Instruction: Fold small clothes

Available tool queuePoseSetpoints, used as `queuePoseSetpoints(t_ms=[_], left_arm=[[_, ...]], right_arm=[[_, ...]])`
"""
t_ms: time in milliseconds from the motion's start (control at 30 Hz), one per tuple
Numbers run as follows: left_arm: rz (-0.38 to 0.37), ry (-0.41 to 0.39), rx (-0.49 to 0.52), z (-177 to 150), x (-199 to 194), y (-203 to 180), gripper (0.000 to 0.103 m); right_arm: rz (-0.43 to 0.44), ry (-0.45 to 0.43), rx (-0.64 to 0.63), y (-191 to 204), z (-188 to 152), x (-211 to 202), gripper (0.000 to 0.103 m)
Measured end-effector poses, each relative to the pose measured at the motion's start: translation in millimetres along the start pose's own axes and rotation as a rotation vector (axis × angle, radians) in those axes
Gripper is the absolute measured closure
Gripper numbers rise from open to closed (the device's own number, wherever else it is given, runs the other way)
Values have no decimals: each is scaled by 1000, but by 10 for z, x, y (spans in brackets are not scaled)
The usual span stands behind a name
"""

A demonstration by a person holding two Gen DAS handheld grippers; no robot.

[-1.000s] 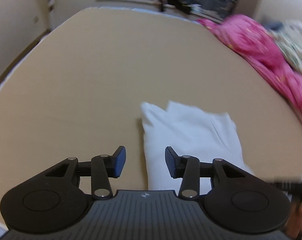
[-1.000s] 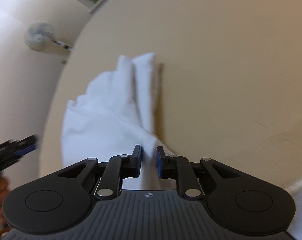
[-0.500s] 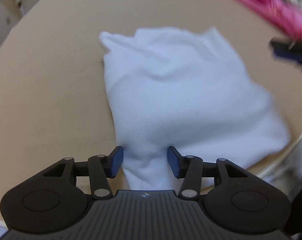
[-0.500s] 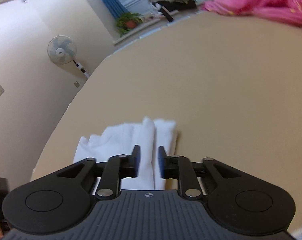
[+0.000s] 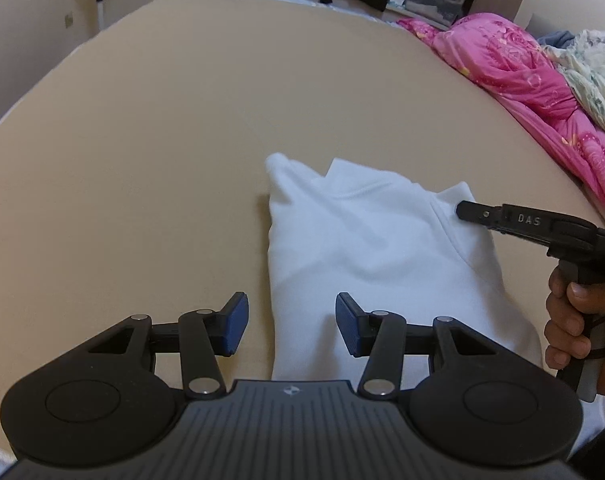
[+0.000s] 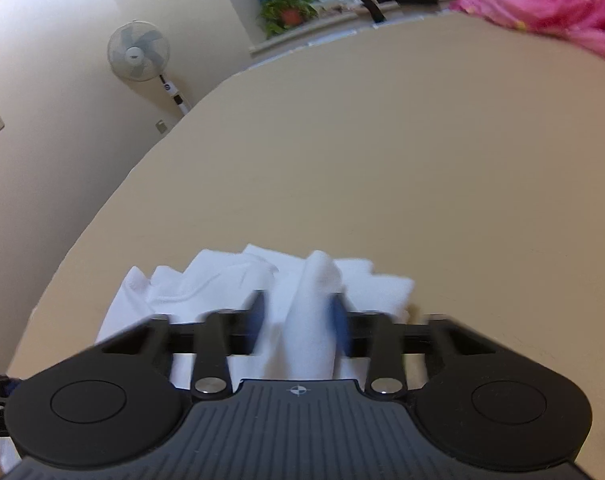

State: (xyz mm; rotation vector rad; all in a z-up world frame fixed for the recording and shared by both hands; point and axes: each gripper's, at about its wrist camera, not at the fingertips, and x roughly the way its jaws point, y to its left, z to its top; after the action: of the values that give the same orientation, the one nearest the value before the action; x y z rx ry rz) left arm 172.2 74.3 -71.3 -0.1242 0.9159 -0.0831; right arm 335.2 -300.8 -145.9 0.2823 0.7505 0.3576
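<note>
Pulled back from the close view of half a second ago, the left wrist camera again takes in the whole white garment (image 5: 362, 248) and the far end of the room.

Left wrist view: the garment lies partly folded on a tan bed surface (image 5: 182, 140), just right of centre, with two points of cloth sticking up at its 12 o'clock edge. The left gripper (image 5: 290, 320) sits at 6 o'clock with its blue-padded fingers apart. The garment's left edge runs down between them, and neither pad presses on it. At 3 o'clock the right gripper (image 5: 462, 211) comes in side-on, its black tip on the garment's right edge near a curved seam. A hand (image 5: 574, 320) grips its handle at 4 o'clock. A pink quilt (image 5: 522, 68) is heaped at 2 o'clock.

Right wrist view: the picture is smeared by motion. The right gripper's fingers (image 6: 258, 316) stand apart on either side of a raised ridge of white cloth — the right pad is against the ridge, the left one is clear of it. A standing fan (image 6: 138, 51) is at 10 o'clock, and a potted plant (image 6: 288, 10) sits on a sill at 12 o'clock.
</note>
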Motion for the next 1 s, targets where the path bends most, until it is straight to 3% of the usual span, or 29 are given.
queuePoseSetpoints(t_ms=[100, 167, 233, 300, 333, 467, 533, 600, 667, 733, 767, 867, 933, 1000], left_arm=[[-20, -16, 3, 39, 15, -38, 49], [-47, -22, 7, 43, 29, -40, 49], [-51, -6, 41, 23, 87, -90, 49], [-4, 51, 99, -37, 210, -135, 47], [14, 68, 106, -60, 244, -127, 47], [-15, 75, 52, -95, 102, 2, 47], [-44, 78, 47, -118, 24, 41, 48], [-80, 102, 73, -176, 1, 43, 48], [-44, 181, 133, -273, 126, -20, 47], [13, 268, 182, -407, 247, -70, 47], [22, 251, 193, -428, 191, -100, 48], [-43, 189, 214, -480, -23, -186, 49], [27, 253, 276, -614, 80, -262, 43], [102, 223, 311, -693, 42, -320, 35]], right_arm=[[-48, -134, 57, -12, 14, -111, 100], [-100, -179, 111, -95, 28, -179, 100], [-188, -105, 113, -198, -8, -34, 98], [-213, 7, 156, -341, -68, 121, 92], [-229, -10, 199, -379, -71, 49, 77], [-183, -127, 138, -149, -8, -502, 74], [-97, -72, 84, -10, -64, -716, 71], [-38, 53, 49, 70, -243, -824, 69], [-68, 203, -10, 117, -524, -801, 69], [-178, 348, -87, 117, -858, -714, 64], [-222, 366, -95, 100, -952, -727, 56], [-223, 280, -89, 143, -975, -939, 57], [-278, 304, -144, 100, -1080, -950, 51], [-315, 309, -94, 5, -1141, -1018, 46]])
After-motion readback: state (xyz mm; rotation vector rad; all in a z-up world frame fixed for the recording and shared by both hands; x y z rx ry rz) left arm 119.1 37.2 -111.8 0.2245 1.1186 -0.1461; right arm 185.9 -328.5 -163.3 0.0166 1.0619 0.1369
